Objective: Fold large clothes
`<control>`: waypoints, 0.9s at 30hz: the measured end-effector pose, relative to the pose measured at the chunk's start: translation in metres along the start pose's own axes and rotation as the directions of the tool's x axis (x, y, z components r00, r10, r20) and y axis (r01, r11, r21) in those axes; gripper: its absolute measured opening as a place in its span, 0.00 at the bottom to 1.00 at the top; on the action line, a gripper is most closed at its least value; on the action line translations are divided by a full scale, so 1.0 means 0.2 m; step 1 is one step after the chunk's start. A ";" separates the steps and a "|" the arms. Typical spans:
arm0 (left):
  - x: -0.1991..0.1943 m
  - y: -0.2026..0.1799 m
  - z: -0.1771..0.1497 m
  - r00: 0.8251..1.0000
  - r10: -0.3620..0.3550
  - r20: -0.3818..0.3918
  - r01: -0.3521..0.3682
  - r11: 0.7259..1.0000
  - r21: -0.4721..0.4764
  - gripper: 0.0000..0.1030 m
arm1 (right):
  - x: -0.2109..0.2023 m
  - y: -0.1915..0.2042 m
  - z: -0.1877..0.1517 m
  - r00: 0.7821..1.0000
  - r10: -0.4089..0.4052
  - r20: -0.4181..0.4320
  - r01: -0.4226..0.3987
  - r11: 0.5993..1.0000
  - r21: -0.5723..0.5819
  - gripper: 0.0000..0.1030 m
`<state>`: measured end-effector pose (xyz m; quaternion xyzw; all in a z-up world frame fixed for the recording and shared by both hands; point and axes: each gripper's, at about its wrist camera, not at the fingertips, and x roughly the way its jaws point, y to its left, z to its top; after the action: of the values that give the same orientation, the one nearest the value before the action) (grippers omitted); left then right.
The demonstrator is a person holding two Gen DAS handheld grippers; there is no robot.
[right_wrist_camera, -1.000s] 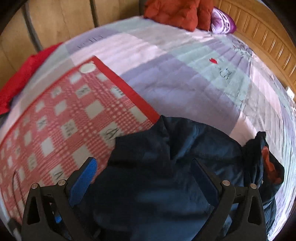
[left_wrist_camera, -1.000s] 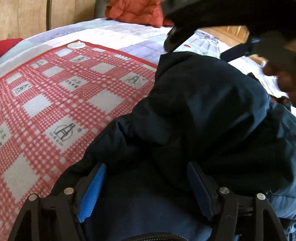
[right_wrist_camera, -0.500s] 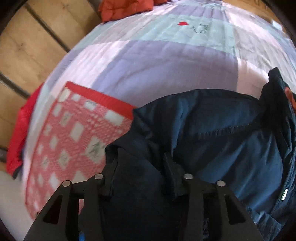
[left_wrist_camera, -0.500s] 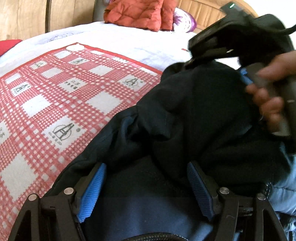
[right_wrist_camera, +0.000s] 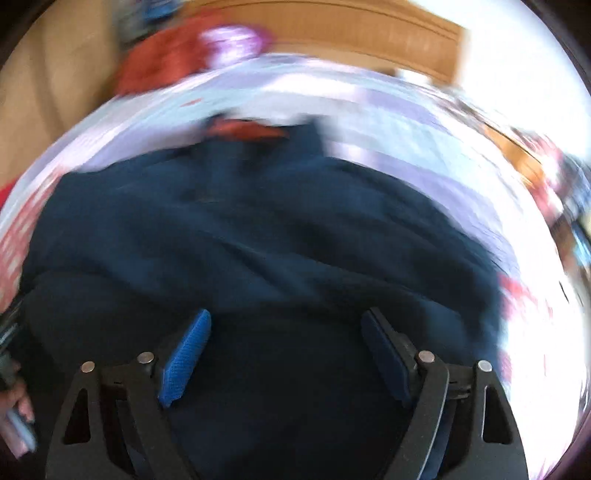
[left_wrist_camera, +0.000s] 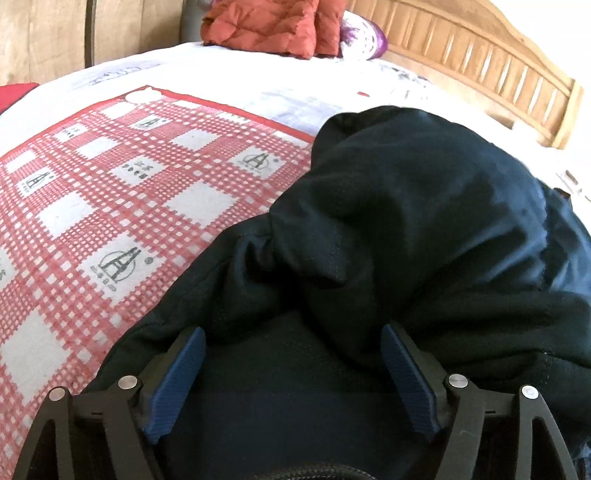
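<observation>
A large dark navy jacket (left_wrist_camera: 406, 206) lies bunched on the bed, one part folded over onto the rest. My left gripper (left_wrist_camera: 291, 332) rests low over its near fabric. Its jaws are opening, with cloth lying between the blue pads (left_wrist_camera: 177, 384) but not pinched. The right wrist view is blurred by motion. In it the jacket (right_wrist_camera: 258, 229) fills the middle, with an orange lining (right_wrist_camera: 243, 129) at its far edge. My right gripper (right_wrist_camera: 287, 314) hovers over it, its jaws opening and nothing gripped.
A red-and-white checked blanket (left_wrist_camera: 110, 192) covers the bed to the left of the jacket, on a pale patchwork quilt (left_wrist_camera: 258, 92). An orange quilted cushion (left_wrist_camera: 266, 26) and purple pillow (left_wrist_camera: 364, 37) sit by the wooden headboard (left_wrist_camera: 461, 55). A hand (right_wrist_camera: 18, 402) shows at the lower left.
The right gripper and its hand have left the left wrist view. The right gripper, closed on jacket fabric half a second ago, has let go and swept sideways. The left gripper stayed put.
</observation>
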<state>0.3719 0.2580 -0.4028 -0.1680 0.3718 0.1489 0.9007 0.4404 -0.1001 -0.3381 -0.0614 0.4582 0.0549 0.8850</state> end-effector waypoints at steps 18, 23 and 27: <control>0.04 -0.58 0.43 1.000 -0.016 0.024 0.007 0.939 0.344 0.92 | -0.04 0.20 -0.02 0.996 0.076 0.051 -0.068 0.988 -0.142 0.84; 0.37 -0.39 0.33 0.991 -0.041 -0.127 0.074 0.961 0.266 1.00 | 0.03 -0.33 -0.07 0.998 0.053 0.026 -0.055 0.996 0.076 0.88; 0.27 -0.45 0.29 0.998 0.045 -0.048 -0.027 0.949 0.313 0.99 | -0.08 -0.26 -0.06 0.997 -0.025 0.070 0.022 0.999 0.039 0.88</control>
<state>0.4797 0.2081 -0.3855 -0.0208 0.4181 0.1000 0.9026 0.4298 -0.1547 -0.3294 -0.0479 0.4267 0.0379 0.9023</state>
